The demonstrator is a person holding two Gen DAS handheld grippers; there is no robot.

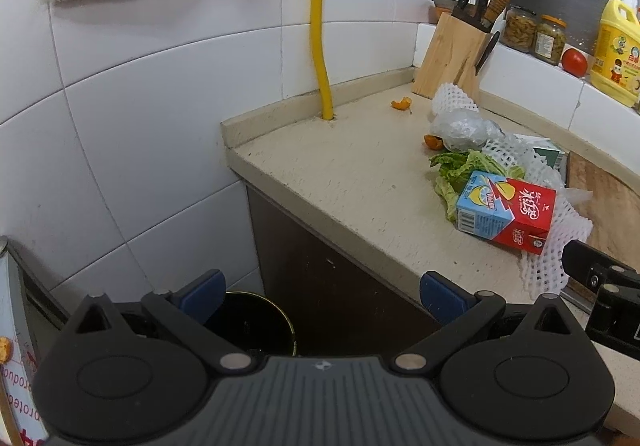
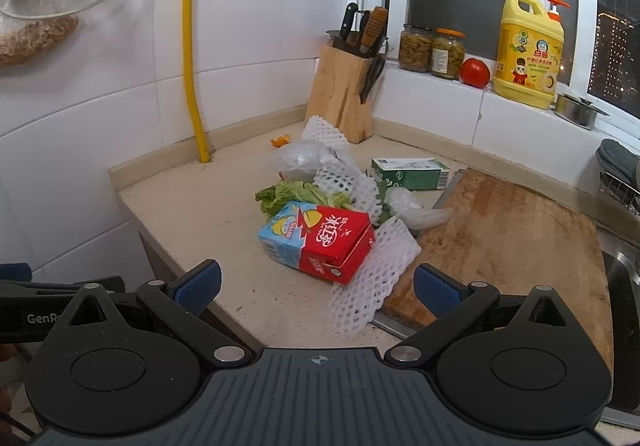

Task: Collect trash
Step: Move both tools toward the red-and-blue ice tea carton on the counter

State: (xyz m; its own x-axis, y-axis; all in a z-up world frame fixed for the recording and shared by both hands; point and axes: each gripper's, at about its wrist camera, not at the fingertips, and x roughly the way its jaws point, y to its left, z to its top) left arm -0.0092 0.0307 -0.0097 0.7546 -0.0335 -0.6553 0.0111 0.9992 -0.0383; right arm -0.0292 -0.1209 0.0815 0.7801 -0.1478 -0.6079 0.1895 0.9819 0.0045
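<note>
A pile of trash lies on the beige counter (image 2: 208,214): a red and blue drink carton (image 2: 320,246) (image 1: 506,212), white foam fruit nets (image 2: 372,286) (image 1: 548,266), lettuce leaves (image 2: 296,196) (image 1: 460,166), a crumpled clear plastic bag (image 2: 300,158) (image 1: 460,128), a green carton (image 2: 412,174) and orange peel (image 2: 281,141) (image 1: 402,104). My right gripper (image 2: 316,286) is open, just short of the red carton, nothing between its fingers. My left gripper (image 1: 322,296) is open beyond the counter's left end, above a dark round bin (image 1: 256,322) on the floor.
A wooden cutting board (image 2: 512,242) lies right of the pile. A knife block (image 2: 344,94) stands in the corner beside a yellow pipe (image 2: 190,46). Jars (image 2: 432,52), a tomato (image 2: 475,72) and a yellow detergent bottle (image 2: 528,50) line the sill. A sink edge (image 2: 624,286) shows far right.
</note>
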